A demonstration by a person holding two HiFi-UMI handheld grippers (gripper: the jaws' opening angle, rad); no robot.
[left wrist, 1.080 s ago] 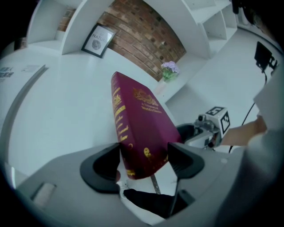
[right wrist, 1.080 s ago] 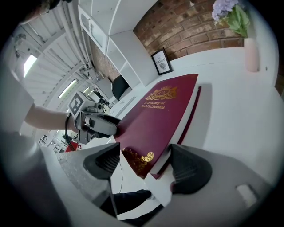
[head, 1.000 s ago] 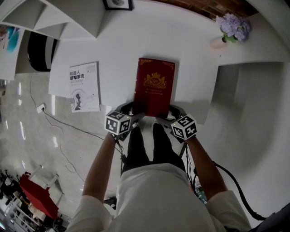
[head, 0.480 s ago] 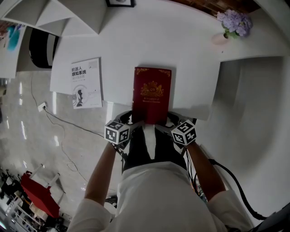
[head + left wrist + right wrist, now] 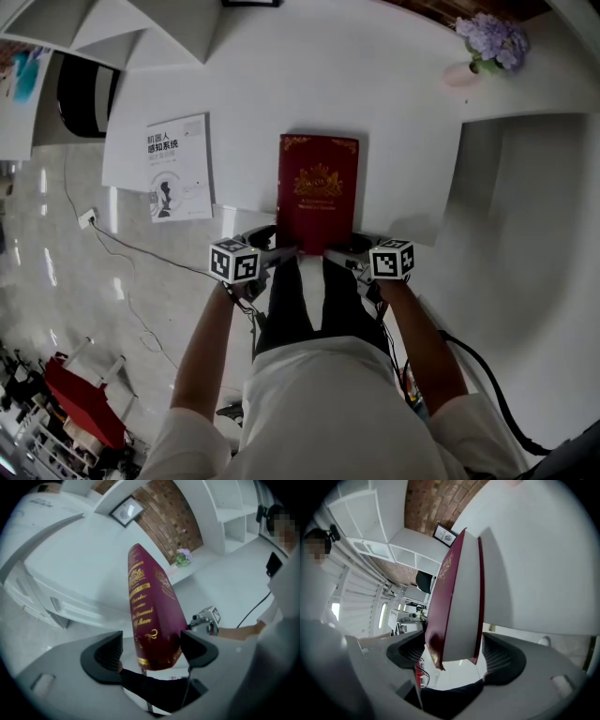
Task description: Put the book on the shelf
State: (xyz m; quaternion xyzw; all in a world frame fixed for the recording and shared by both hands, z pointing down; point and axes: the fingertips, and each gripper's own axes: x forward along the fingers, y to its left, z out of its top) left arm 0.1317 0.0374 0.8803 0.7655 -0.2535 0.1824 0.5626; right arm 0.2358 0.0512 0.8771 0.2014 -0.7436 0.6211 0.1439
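Lying flat, the red book (image 5: 318, 192) is sitting at the desk's (image 5: 281, 84) near edge, its end overhanging. The left gripper (image 5: 277, 252) and right gripper (image 5: 336, 253) are each straddling a near corner, jaws just opening wider, spread, not pinching it.

This looks like a study or office room, with a big white table (image 5: 281, 94), white shelves (image 5: 234, 513), a brick wall (image 5: 173, 527), a framed picture (image 5: 124, 512), purple flowers (image 5: 492, 39) and a shiny floor (image 5: 56, 272).

A red book (image 5: 318, 192) lies cover-up on the white table (image 5: 281, 94).
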